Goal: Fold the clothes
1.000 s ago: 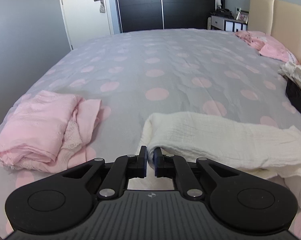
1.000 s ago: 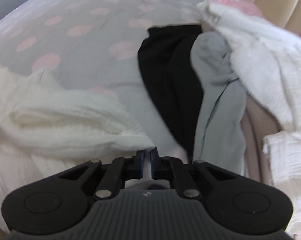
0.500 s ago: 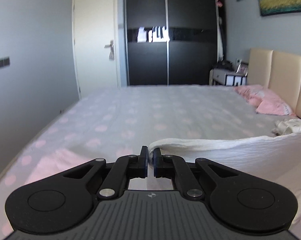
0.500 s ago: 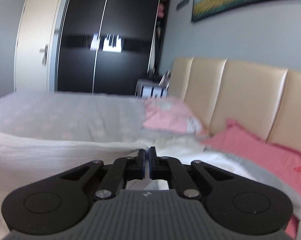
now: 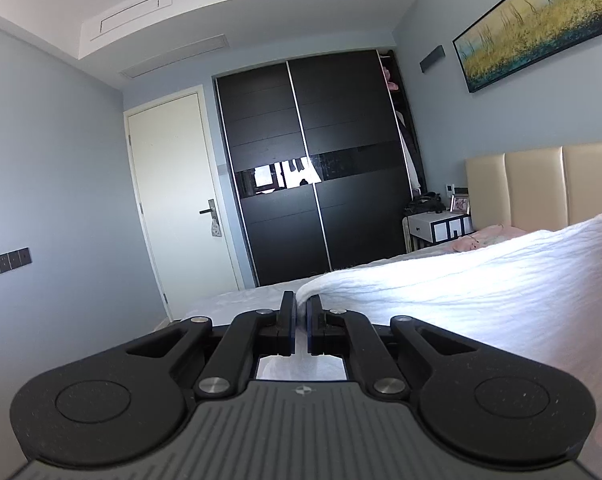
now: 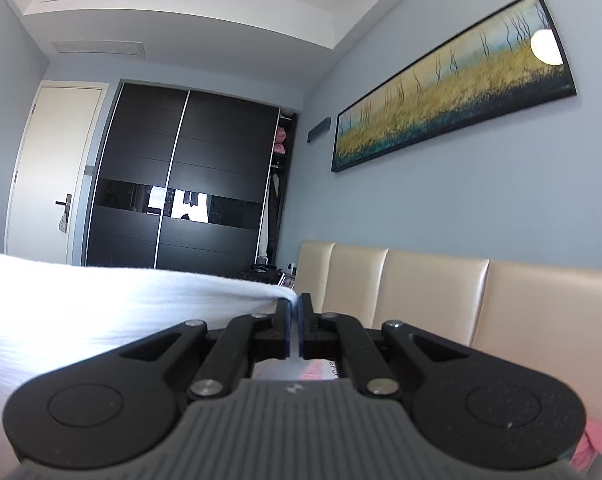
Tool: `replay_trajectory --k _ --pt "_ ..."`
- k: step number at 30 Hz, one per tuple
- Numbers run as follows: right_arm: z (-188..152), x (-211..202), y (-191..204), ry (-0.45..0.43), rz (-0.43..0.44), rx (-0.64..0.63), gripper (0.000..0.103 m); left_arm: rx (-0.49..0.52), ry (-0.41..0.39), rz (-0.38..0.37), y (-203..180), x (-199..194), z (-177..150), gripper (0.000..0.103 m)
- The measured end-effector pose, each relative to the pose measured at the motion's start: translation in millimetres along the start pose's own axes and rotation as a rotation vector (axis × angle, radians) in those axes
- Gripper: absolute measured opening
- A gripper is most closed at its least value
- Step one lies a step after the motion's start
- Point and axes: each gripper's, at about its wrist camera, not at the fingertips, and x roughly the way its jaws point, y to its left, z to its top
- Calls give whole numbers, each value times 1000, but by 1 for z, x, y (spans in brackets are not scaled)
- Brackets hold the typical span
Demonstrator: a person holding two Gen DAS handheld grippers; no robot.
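- Left gripper (image 5: 298,304) has its jaws pinched on one end of the white textured garment (image 5: 481,280), whose cloth runs off to the right of its view.
- Right gripper (image 6: 295,305) is likewise clamped on the garment's (image 6: 101,304) other end, with the cloth running off to the left.
- Compared with a second ago, when the garment lay crumpled on the polka-dot bedspread, it now hangs stretched between the two grippers.
- Both cameras have tilted upward since half a second ago: the ceiling and more of the landscape painting (image 6: 453,84) now show.
- Only a sliver of the bed (image 5: 237,298) is visible beyond the left fingers; the folded pink clothes seen earlier are out of view.
- Black sliding wardrobe (image 5: 313,168), white door (image 5: 177,196) and beige headboard (image 6: 421,280) fill the background.
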Motion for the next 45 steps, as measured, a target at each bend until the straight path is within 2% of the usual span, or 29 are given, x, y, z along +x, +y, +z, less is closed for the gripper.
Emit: replay_trajectory --k 2,5,13,16,23,26,30,34,37,39,40,41,42,44,45 --pt "-6 4 5 30 9 -12 4 -6 41 -4 0 13 -7 3" --pt "-29 27 15 107 23 -31 4 3 135 -13 -9 55 -32 3" --pt "-114 122 57 331 11 -121 3 38 378 -37 -36 175 -100 3" --pt "-137 166 73 383 5 -168 3 79 417 -19 -46 222 -116 3" --pt "-176 282 126 462 0 -212 3 91 502 19 -45 314 -142 3" --pt "-204 326 147 526 -1 -213 3 103 554 19 -50 355 -162 3" --pt "-248 374 167 627 -1 -225 3 156 611 5 -68 399 -194 3" --pt "-285 401 180 706 8 -223 4 180 652 1 -79 430 -221 4" --pt "-304 407 188 742 15 -218 4 160 667 -13 -80 444 -236 9" --pt "-309 410 189 758 27 -211 6 157 689 -28 -79 449 -242 20" --pt "-312 411 189 766 35 -211 7 157 701 -35 -79 450 -245 30" --pt "-313 410 189 774 44 -216 15 155 706 -38 -78 449 -246 38" --pt "-312 408 189 777 45 -220 25 148 704 -41 -76 447 -245 40" --pt "-309 403 187 777 43 -225 36 130 699 -48 -72 441 -240 42" --pt "-307 400 186 772 41 -226 36 126 694 -50 -71 437 -237 43"
